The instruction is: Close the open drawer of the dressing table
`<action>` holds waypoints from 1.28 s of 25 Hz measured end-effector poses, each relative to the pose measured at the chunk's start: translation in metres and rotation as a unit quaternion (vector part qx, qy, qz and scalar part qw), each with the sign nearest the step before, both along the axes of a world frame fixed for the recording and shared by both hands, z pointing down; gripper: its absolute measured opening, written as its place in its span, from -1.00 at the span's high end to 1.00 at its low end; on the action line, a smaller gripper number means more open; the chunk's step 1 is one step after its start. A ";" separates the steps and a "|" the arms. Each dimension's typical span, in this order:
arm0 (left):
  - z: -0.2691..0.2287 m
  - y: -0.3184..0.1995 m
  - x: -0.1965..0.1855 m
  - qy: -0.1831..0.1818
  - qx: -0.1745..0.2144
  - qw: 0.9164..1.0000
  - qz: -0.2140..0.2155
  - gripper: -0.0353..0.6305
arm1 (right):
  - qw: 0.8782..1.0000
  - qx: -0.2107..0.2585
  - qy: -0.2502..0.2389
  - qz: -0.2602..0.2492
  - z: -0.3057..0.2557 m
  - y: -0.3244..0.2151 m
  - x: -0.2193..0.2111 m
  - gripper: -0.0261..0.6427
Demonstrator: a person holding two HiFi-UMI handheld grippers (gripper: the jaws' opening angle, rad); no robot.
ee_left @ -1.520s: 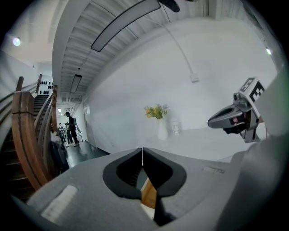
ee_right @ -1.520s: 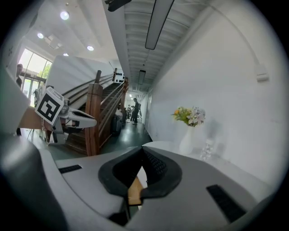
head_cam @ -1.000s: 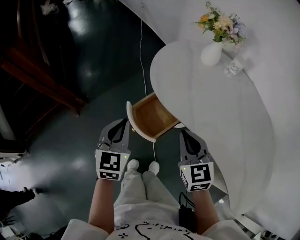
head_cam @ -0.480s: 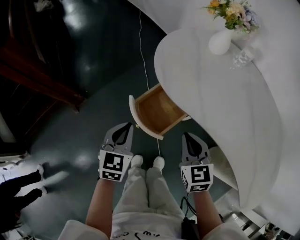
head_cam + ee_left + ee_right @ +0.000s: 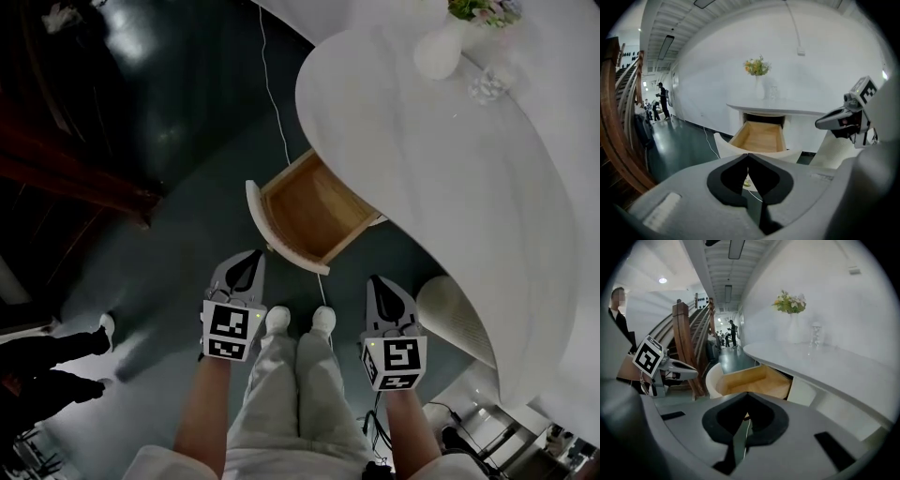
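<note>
Both grippers wait just short of the open drawer, holding nothing.

The drawer (image 5: 314, 217) stands pulled out from under the near-left edge of the white dressing table (image 5: 422, 159). Its bare wooden inside is empty and its curved white front (image 5: 255, 214) faces the person. The left gripper (image 5: 249, 257) and right gripper (image 5: 377, 279) are held low on the near side of that front, apart from it, one toward each end. Each has its jaws pressed together on nothing, which suits a push with the closed tips rather than a grasp. The left one lies closer to the front panel, so it looks the likelier to push. A flower vase (image 5: 439, 52) sits far back on the tabletop, well clear of the drawer's path.
</note>
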State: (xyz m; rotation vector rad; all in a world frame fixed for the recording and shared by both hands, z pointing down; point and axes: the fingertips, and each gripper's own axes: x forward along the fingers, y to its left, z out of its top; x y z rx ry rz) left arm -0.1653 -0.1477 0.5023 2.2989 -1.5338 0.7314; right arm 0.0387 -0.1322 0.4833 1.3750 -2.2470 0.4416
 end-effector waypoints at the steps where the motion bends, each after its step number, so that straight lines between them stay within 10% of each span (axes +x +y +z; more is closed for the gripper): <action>1: 0.005 0.001 -0.001 -0.001 -0.003 1.000 0.004 0.85 | 1.000 -0.002 -0.002 0.006 0.004 0.002 0.001 0.92; 32: 0.138 -0.003 -0.003 -0.027 -0.067 0.993 0.093 0.85 | 0.997 -0.017 -0.015 0.070 0.079 0.011 -0.001 0.92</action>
